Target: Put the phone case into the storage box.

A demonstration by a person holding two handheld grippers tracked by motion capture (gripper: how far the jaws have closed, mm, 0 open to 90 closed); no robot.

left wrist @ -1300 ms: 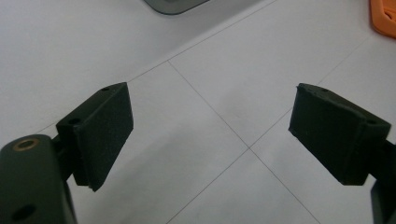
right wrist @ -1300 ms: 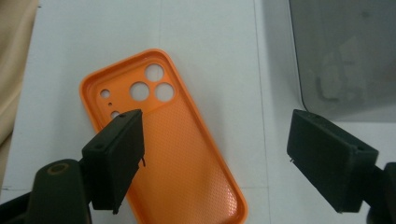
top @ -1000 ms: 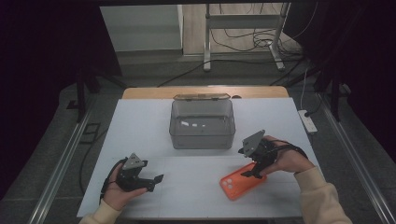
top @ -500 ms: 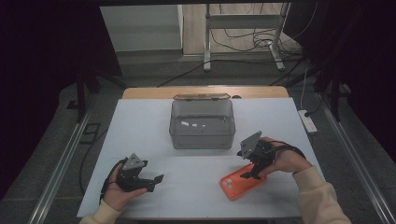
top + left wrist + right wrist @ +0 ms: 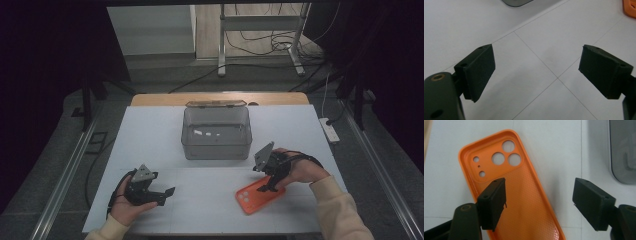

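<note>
Our right tongs (image 5: 539,202) hang with jaws spread wide over the orange phone case (image 5: 506,185), one jaw above its inner face, the other past its edge. We see the case lying open side up on the white surface (image 5: 150,135), near the grey box (image 5: 216,132). Our left tongs (image 5: 536,72) gape too, holding nothing.

- High view: fixed above the near edge, facing forward and down over the whole table (image 5: 150,130).
- Left gripper view: close, facing 2 o'clock.
- Right gripper view: close above the orange phone case (image 5: 524,195), also visible from above.
</note>
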